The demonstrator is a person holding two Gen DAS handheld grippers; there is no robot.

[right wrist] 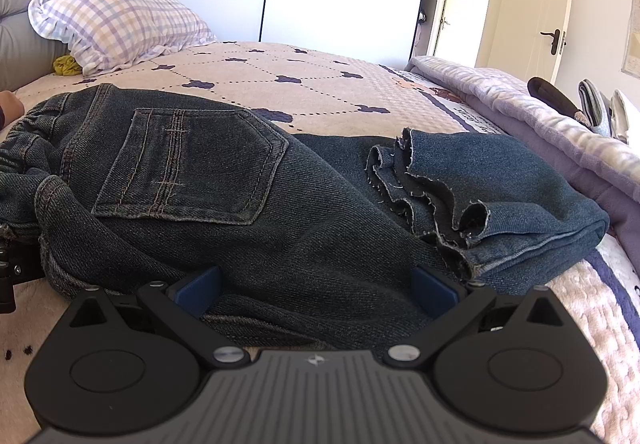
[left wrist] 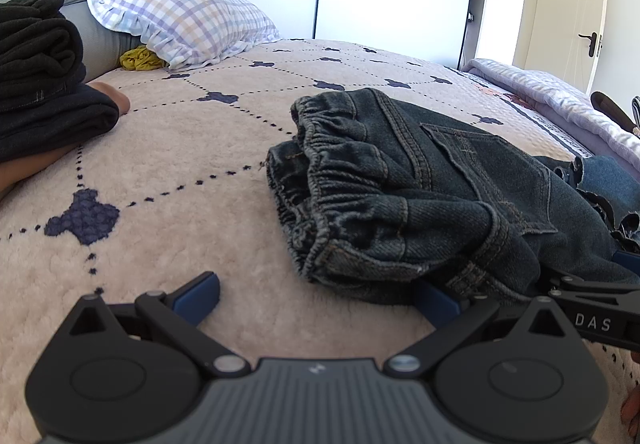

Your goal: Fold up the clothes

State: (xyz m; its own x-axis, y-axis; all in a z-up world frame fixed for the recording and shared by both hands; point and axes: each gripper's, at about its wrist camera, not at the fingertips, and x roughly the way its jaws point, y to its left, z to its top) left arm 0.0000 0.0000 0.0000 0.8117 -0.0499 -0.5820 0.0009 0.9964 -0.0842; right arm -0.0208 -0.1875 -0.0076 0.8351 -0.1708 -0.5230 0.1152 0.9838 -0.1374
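Dark blue jeans (left wrist: 440, 180) lie folded on the bed, elastic waistband to the left and a back pocket (right wrist: 188, 164) facing up. The frayed leg hems (right wrist: 440, 180) are doubled back over the right part. My left gripper (left wrist: 318, 300) stands open at the waistband's near corner, its right pad (left wrist: 436, 304) partly under the denim edge and its left pad over bare bedspread. My right gripper (right wrist: 316, 290) stands open against the near edge of the jeans, with denim lying between its blue pads (right wrist: 200, 290). Black linkage of the right tool (left wrist: 592, 314) shows at the right of the left wrist view.
The pink bedspread (left wrist: 180, 164) has a dark dotted pattern. A stack of black folded clothes (left wrist: 36, 56) and a person's bare limb (left wrist: 112, 100) are at the left. A checked pillow (left wrist: 180, 20) lies at the headboard, a purple blanket (right wrist: 520, 112) along the right.
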